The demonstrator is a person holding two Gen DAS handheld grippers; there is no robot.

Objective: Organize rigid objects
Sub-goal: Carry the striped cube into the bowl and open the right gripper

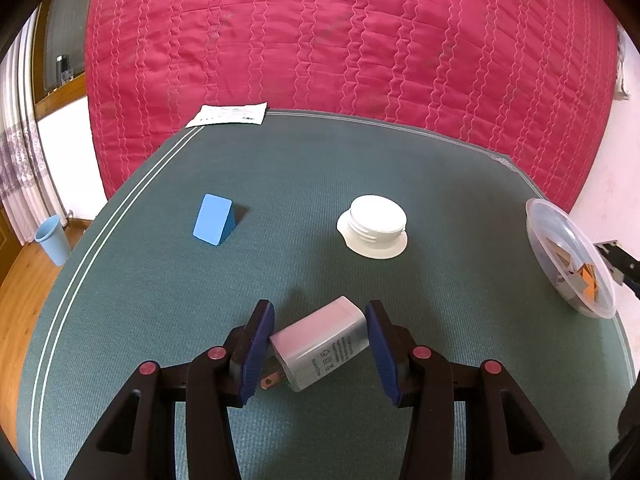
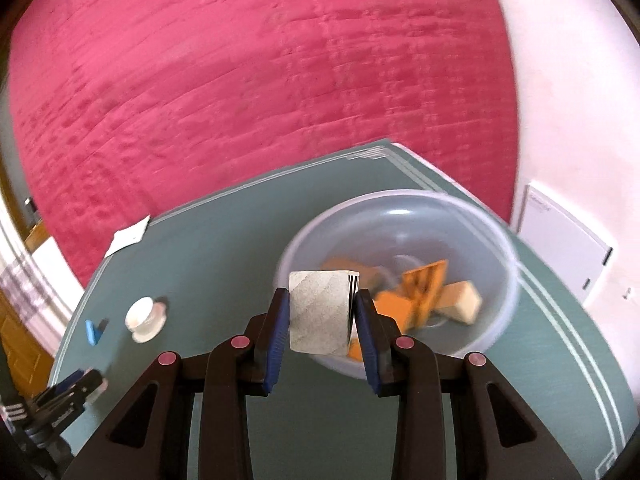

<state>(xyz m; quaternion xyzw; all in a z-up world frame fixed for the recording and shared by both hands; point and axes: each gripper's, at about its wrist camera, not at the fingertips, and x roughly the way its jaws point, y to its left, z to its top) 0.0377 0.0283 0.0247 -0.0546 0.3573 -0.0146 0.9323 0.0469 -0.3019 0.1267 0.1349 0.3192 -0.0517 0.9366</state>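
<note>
Gripping grey block (image 2: 320, 312), right tool (image 2: 321, 322); left tool (image 1: 320, 350) pinching charger (image 1: 320, 342) (prongs half hidden).

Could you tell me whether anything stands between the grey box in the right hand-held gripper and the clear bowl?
Nothing visible does. The right hand-held gripper holds the grey box at the near rim of the clear bowl, whose open top is uncovered.

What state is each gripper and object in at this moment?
Left gripper: around the charger, not clearly clamped.
Charger: lying tilted between the fingers.
Right gripper: shut on box.
Box: held beside the bowl.
Bowl: upright, holding pieces.
Wedge: on mat.
Cap: on mat.
</note>
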